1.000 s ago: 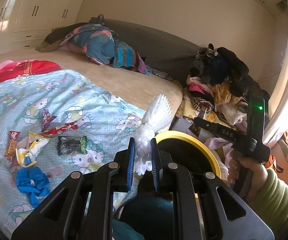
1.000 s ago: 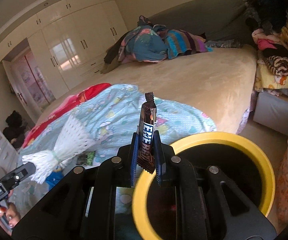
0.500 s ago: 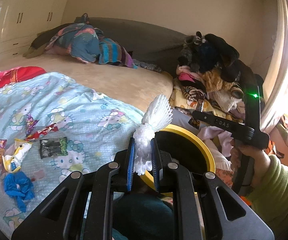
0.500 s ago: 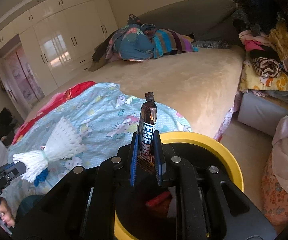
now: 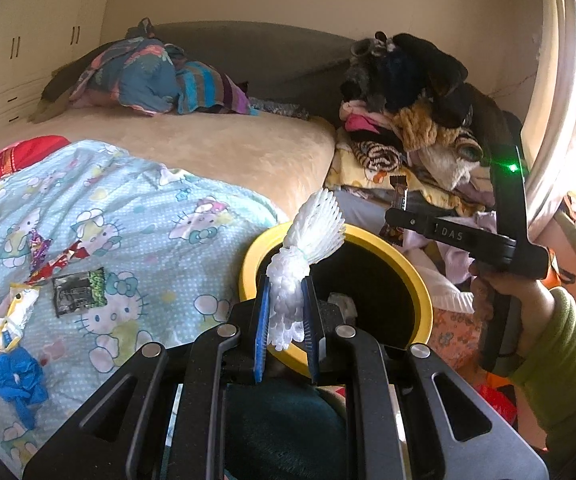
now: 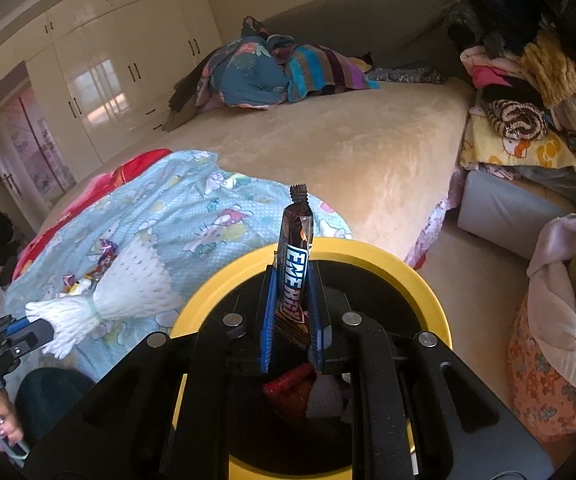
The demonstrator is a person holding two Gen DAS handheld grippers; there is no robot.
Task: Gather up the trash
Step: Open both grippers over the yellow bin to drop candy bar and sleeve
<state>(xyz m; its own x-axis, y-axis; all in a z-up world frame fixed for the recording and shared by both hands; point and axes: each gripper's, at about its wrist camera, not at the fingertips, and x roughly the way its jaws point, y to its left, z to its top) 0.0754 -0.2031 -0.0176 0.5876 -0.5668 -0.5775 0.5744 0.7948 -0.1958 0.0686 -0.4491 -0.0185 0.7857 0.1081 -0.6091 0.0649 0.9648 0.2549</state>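
My left gripper (image 5: 286, 330) is shut on a white foam fruit net (image 5: 308, 248), whose fanned end leans over the near rim of the yellow-rimmed black bin (image 5: 416, 280). My right gripper (image 6: 291, 322) is shut on a brown candy bar wrapper (image 6: 295, 256) standing upright, right above the open bin (image 6: 420, 280); red and white trash lies inside. The same foam net (image 6: 123, 292) shows at the left of the right wrist view. More wrappers (image 5: 75, 294) and a crumpled blue glove (image 5: 17, 384) lie on the cartoon-print blanket (image 5: 147, 216).
The bed with a beige cover (image 5: 215, 148) carries a heap of colourful bedding (image 5: 155, 76) at its head. A tall pile of clothes (image 5: 416, 120) stands right of the bed. A floral laundry basket (image 6: 544, 380) sits on the floor beside the bin. Wardrobes (image 6: 99, 76) line the far wall.
Both grippers have moved toward the bin, each keeping its piece. The bin now lies under the candy wrapper, and the foam net reaches over its rim.
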